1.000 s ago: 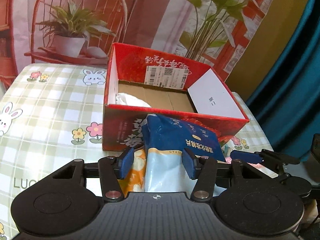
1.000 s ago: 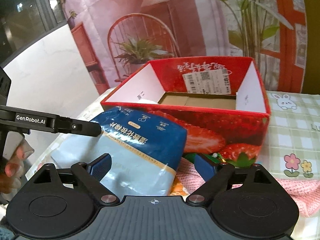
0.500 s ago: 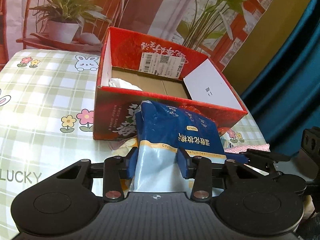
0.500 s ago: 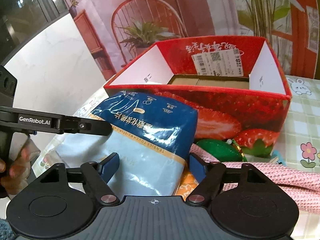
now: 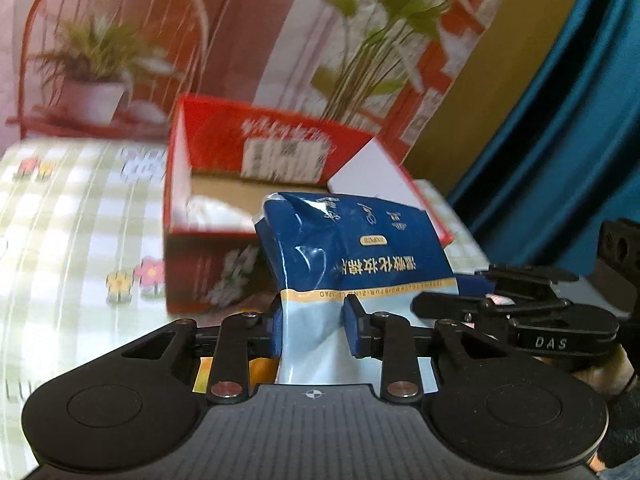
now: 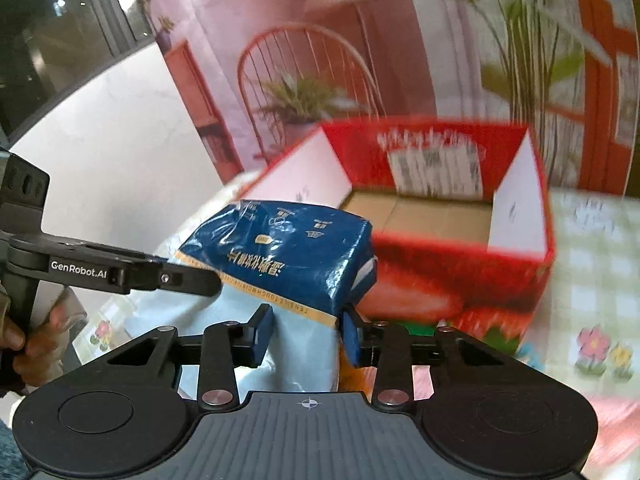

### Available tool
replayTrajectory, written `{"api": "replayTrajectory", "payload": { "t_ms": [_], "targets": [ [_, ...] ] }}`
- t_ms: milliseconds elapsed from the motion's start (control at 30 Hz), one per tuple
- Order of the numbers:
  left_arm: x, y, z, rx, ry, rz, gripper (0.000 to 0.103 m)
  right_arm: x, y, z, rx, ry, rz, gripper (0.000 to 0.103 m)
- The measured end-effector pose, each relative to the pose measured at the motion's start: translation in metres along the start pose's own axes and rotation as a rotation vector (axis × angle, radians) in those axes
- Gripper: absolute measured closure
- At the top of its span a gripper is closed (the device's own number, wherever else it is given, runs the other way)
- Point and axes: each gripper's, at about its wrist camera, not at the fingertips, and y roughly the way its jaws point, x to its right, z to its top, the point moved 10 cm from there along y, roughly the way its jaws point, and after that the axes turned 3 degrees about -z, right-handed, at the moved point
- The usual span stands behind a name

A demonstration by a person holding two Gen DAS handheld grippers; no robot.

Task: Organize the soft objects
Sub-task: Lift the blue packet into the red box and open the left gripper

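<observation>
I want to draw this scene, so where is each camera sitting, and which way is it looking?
Left wrist: sits on the left gripper, looking along its fingers at the blue pack and red box; the right gripper shows at right.
Right wrist: sits on the right gripper, facing the same pack and box; the left gripper and a hand show at left.
Shared: pack, box, both jaws closing on the pack.

Even indoor light; background motion-blurred, near parts sharp; glare on blue pack point(image 5: 360, 240); fisheye-bent edges.
</observation>
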Motion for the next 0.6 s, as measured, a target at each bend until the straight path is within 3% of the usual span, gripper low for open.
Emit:
{"api": "replayTrajectory", "payload": {
  "t_ms": [367, 467, 600],
  "targets": [
    [0.023, 0.000, 0.086, 0.099, 0.052, -0.027, 0.072, 0.009, -0.027, 0.101, 0.192, -0.247, -0.103, 0.070],
    [0.025, -0.008, 0.115, 0.155, 0.056, -0.009, 0.072, 0.009, -0.029, 0.124, 0.230, -0.305, -0.128, 0.070],
    [0.033, -0.020, 0.158, 0.255, 0.177, 0.063, 0.072, 0.005, -0.026, 0.153, 0.284, -0.387, -0.155, 0.071]
  ]
}}
